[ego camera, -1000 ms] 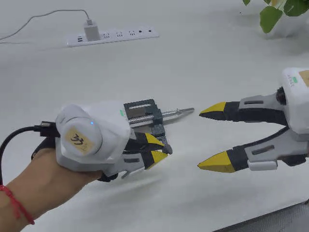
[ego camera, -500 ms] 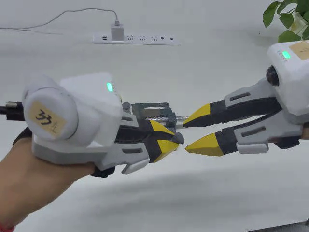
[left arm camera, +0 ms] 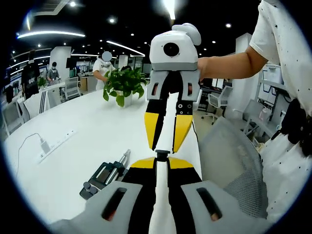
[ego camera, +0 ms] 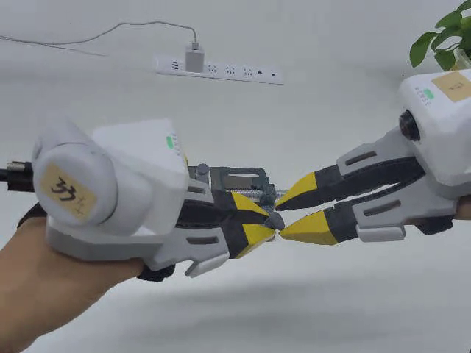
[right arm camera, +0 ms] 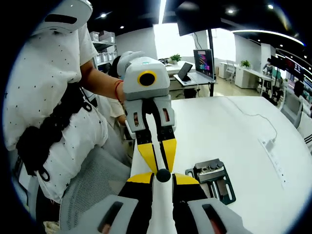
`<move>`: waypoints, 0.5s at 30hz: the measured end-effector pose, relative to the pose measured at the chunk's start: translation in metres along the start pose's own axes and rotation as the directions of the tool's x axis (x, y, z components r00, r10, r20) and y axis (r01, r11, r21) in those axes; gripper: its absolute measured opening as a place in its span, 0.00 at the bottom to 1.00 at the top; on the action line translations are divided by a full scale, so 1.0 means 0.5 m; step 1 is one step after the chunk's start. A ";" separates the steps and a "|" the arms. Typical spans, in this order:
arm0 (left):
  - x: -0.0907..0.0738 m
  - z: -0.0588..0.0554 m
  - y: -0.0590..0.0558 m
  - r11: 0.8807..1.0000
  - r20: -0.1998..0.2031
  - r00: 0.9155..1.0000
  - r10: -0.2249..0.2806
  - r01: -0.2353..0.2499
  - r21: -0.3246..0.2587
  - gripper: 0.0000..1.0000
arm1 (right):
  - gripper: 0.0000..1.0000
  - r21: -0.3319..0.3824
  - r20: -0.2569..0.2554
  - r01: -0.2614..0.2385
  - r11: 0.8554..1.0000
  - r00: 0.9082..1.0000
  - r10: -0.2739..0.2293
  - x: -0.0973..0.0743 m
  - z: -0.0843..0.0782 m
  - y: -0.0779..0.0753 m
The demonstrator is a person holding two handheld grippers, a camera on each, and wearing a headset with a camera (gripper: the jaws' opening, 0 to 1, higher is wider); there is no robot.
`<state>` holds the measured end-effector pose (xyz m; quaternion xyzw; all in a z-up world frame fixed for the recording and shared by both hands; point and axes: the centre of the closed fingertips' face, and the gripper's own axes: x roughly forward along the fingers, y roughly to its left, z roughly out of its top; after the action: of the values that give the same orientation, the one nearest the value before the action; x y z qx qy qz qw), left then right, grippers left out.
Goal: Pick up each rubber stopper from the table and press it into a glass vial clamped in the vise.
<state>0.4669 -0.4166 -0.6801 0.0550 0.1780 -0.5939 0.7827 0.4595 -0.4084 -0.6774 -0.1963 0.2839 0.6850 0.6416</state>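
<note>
Since half a second ago the right gripper (ego camera: 284,219) has pushed in nose to nose with the left gripper (ego camera: 265,223) and narrowed its jaws. The left one is clamped on the small dark stopper (ego camera: 274,220). The right one's jaws stand slightly parted on either side of it, not visibly pinching. Both hang above the table (ego camera: 331,95), with the vise (ego camera: 237,179) just behind. If the left lets go before the right bites, or the tips collide, the stopper would likely pop out and roll away.
</note>
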 end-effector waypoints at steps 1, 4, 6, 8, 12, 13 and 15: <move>-0.001 0.000 -0.001 1.000 0.001 1.000 -0.001 0.001 0.000 0.04 | 0.09 0.000 0.000 -0.002 1.000 1.000 0.002 0.000 0.002 0.001; -0.003 0.002 -0.002 1.000 0.005 1.000 -0.002 0.002 0.000 0.04 | 0.09 -0.006 -0.005 -0.006 1.000 1.000 0.006 0.001 0.003 0.001; -0.004 0.002 -0.002 1.000 0.006 1.000 -0.002 0.002 0.000 0.04 | 0.08 -0.006 -0.004 -0.009 1.000 1.000 0.009 0.001 0.005 0.002; -0.004 0.003 -0.002 1.000 0.007 1.000 -0.003 0.003 -0.001 0.04 | 0.08 -0.008 -0.005 -0.010 1.000 1.000 0.010 0.001 0.006 0.003; -0.005 0.004 -0.003 1.000 0.008 1.000 -0.005 0.005 0.001 0.04 | 0.08 -0.009 -0.007 -0.015 1.000 1.000 0.015 0.001 0.006 0.004; -0.005 0.005 -0.002 1.000 0.009 1.000 -0.005 0.005 0.001 0.04 | 0.07 -0.010 -0.007 -0.015 1.000 1.000 0.015 0.001 0.006 0.004; -0.005 0.005 -0.002 1.000 0.009 1.000 -0.005 0.005 0.001 0.04 | 0.07 -0.013 -0.008 -0.015 1.000 1.000 0.015 0.001 0.007 0.004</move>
<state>0.4659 -0.4152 -0.6766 0.0521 0.1743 -0.5960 0.7821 0.4578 -0.4056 -0.6748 -0.2008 0.2834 0.6907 0.6342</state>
